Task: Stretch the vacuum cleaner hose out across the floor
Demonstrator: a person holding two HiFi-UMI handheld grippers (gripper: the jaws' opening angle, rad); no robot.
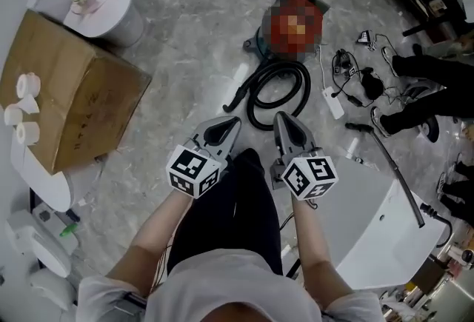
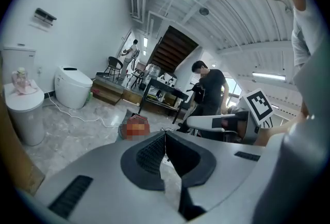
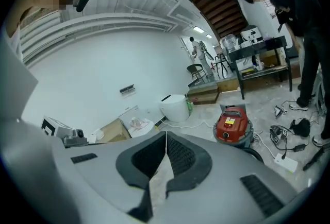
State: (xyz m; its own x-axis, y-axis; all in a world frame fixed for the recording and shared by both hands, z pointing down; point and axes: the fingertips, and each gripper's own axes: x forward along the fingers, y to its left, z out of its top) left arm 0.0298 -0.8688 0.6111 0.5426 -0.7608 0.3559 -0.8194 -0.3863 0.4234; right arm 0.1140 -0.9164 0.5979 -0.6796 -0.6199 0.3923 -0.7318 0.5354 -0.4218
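Beside the red vacuum [image 3: 233, 126] — black hose [image 1: 253, 100] coiled; left claw [image 1: 231, 124], right claw [image 1: 281, 121] together.

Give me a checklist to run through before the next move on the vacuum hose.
1. Left gripper empty: ok, jaws together on nothing.
2. Right gripper empty: ok, the same.
3. Jaws open to take the hose: not ok, both are shut.
4. Hose in sight: ok, coiled on the floor just ahead of both grippers, near the vacuum cleaner.
5. Floor free for stretching: not ok, cables and a bystander are to the hose's right.
6. Hose joined to the vacuum cleaner: cannot tell.
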